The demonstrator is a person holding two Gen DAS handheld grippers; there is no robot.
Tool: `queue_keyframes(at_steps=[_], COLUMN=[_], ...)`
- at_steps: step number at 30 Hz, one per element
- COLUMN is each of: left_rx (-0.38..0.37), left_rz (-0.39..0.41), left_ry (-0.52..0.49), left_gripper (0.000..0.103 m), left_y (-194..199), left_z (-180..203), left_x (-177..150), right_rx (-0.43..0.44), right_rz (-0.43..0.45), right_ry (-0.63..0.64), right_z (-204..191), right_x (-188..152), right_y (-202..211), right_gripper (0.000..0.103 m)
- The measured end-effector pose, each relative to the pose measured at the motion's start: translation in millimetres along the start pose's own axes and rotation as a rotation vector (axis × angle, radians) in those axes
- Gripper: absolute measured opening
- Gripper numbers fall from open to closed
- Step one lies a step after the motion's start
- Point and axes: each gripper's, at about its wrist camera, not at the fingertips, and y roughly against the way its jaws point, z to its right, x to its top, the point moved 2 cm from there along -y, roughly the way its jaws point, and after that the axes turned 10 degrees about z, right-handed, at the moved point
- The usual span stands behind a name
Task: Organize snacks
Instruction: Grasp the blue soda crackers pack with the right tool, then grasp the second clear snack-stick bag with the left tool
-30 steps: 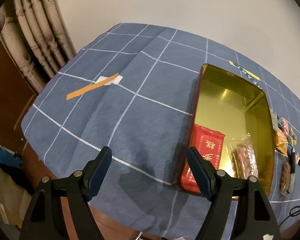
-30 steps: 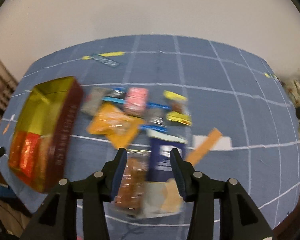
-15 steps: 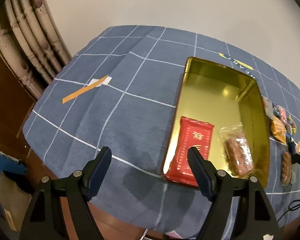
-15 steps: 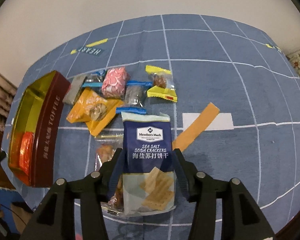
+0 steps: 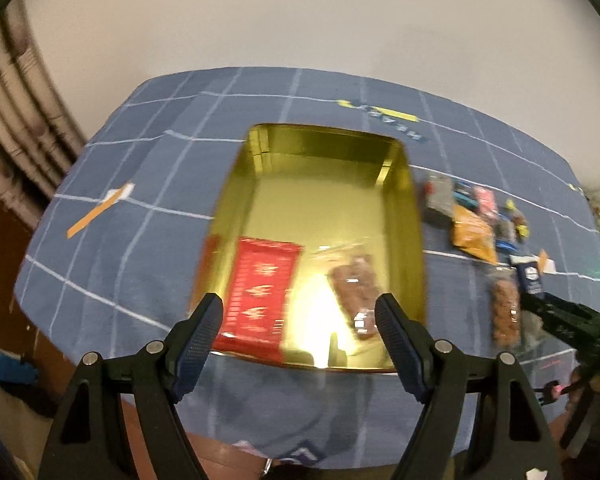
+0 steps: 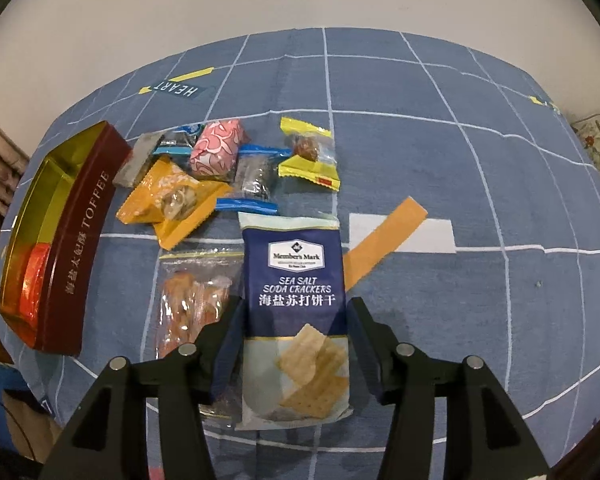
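Right gripper (image 6: pixel 294 320) hangs low over a navy cracker packet (image 6: pixel 296 304), its jaws opening, with the packet lying between the fingers and neither pad pressing on it. The packet reads "Member's Mark" and "SEA SALT SODA CRACKERS" above a line of Chinese characters, with crackers pictured on its pale near end. Just left of it lies one clear bag of orange-brown snacks (image 6: pixel 190 304), partly under the gripper's left finger. Farther off sit two orange wrappers (image 6: pixel 172 200), one pink patterned sweet (image 6: pixel 218 148), one yellow-ended wrapper (image 6: pixel 310 152) showing a brown piece, one grey packet (image 6: pixel 134 160) and two blue-ended clear wrappers (image 6: pixel 254 176). At the far left stands a dark red tin (image 6: pixel 80 240) with a gold inside, its side lettered "TOFFEE" after Chinese characters. A label on the blue checked tablecloth (image 6: pixel 500 184) reads "HEART" upside down beside a yellow strip. One orange tape strip (image 6: pixel 384 240) crosses one white patch to the right of the crackers. Left gripper (image 5: pixel 300 320) hovers over the near end of the tin (image 5: pixel 404 200), jaws set wide with nothing between them. Inside the tin lie two things: one red packet (image 5: pixel 260 296) with gold characters and one clear bag of brown snacks (image 5: pixel 356 292). A second orange strip (image 5: pixel 96 212) lies on the cloth at the left.
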Motion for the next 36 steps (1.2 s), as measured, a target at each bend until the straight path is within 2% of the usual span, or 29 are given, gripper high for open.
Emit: queue_keyframes(at_steps=[9,21,27,36], left_rx=[-0.12,-0.196,-0.217,-0.273], left_rz=[-0.031,-0.125,-0.138,-0.199], left_ry=[-0.073,-0.096,-0.137,-0.182], left_gripper=[0.075,0.075,0.075,0.075], left_y=[-4.7,-27.9,-37.0,-55.1], left_z=[69.8,126.1,154.7,194.7], left_x=[1.1,-8.2,-12.1,-22.0], right_rx=[0.004,0.01,-0.018,-0.044], right_rz=[0.001,0.062,0.067,0.059], right_ry=[0.038,0.113,0.076,-0.002], right_z=[4.9,9.0,32.9,63.9], right_x=[-6.5,-17.6,-27.2,-32.0], right_y=[-2.6,7.6,18.3,23.2], right_gripper=[0.054,0.051,0.051,0.051])
